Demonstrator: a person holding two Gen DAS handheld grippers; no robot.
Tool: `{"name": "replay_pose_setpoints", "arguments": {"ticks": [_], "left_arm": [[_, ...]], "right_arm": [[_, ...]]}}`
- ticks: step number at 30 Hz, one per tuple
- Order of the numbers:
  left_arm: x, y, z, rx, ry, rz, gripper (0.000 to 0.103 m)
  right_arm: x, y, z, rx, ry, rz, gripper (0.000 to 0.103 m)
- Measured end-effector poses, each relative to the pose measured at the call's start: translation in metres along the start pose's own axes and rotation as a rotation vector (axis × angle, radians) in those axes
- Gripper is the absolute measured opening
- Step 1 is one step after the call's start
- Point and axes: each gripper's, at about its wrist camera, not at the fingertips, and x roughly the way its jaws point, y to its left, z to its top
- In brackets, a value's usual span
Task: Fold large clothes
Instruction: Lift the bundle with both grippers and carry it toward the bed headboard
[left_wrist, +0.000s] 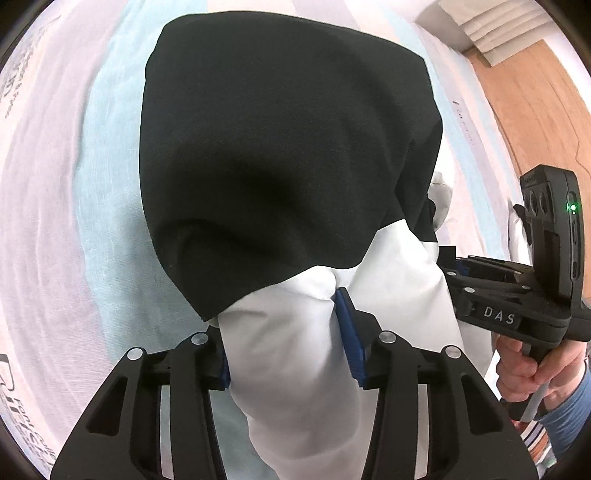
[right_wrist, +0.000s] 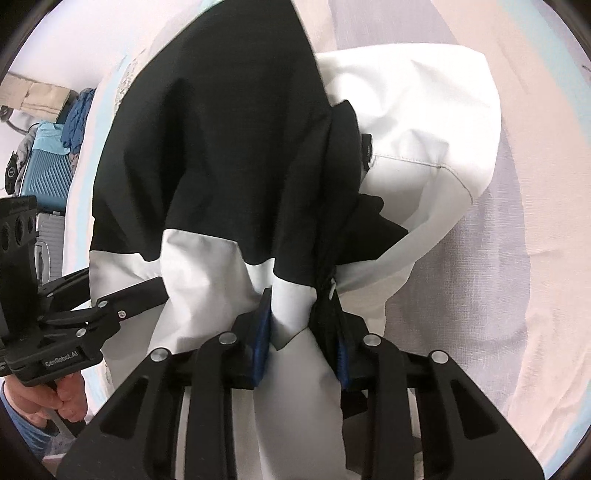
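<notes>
Both claws grip the same black-and-white jacket (left_wrist: 280, 177), held up over a bed with a pale pink and light-blue striped bedsheet (left_wrist: 55, 206). Left claw (left_wrist: 288, 339): blue-padded fingers (left_wrist: 349, 336) pinching a bunch of the white fabric, black panel draping away above it and hanging down toward the sheet. Right claw (right_wrist: 301, 334): narrowed on a gathered wad where white fabric meets a dark seam, possibly a zipper edge, hard to tell with the blur; its left blue pad (right_wrist: 260, 332) presses the white cloth, the right pad is mostly buried in dark fabric. From the right wrist view the jacket's white sleeve or hood part (right_wrist: 424, 122) billows off to the right with a stitched seam and a small black tab showing. The two claws are near each other, side by side: the right claw's body and the person's right hand (left_wrist: 524, 365) show at the right edge of the left view, and the left claw's body with the left hand (right_wrist: 55, 398) shows at the left edge of the right view. Background: wooden floor (left_wrist: 532, 110) past the bed edge, a blue suitcase (right_wrist: 46, 162) with a blue cloth piled on top far left in the right view.
</notes>
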Motion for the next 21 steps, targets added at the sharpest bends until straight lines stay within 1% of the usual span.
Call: {"name": "replay_pose_setpoints", "arguments": {"ticks": [5, 13, 17, 21], "left_arm": [[-0.012, -0.003, -0.005, 0.02, -0.021, -0.004, 0.041], [-0.034, -0.014, -0.011, 0.042, -0.053, -0.013, 0.038], [-0.047, -0.021, -0.015, 0.07, -0.069, -0.005, 0.038], [-0.057, -0.029, -0.016, 0.076, -0.081, -0.002, 0.037]], "right_arm": [[-0.009, 0.003, -0.013, 0.01, -0.036, 0.016, 0.025], [-0.04, 0.003, -0.024, -0.011, -0.088, 0.029, 0.025], [-0.06, 0.005, -0.029, -0.027, -0.116, 0.027, 0.025], [-0.077, 0.003, -0.035, -0.035, -0.135, 0.017, 0.024]]}}
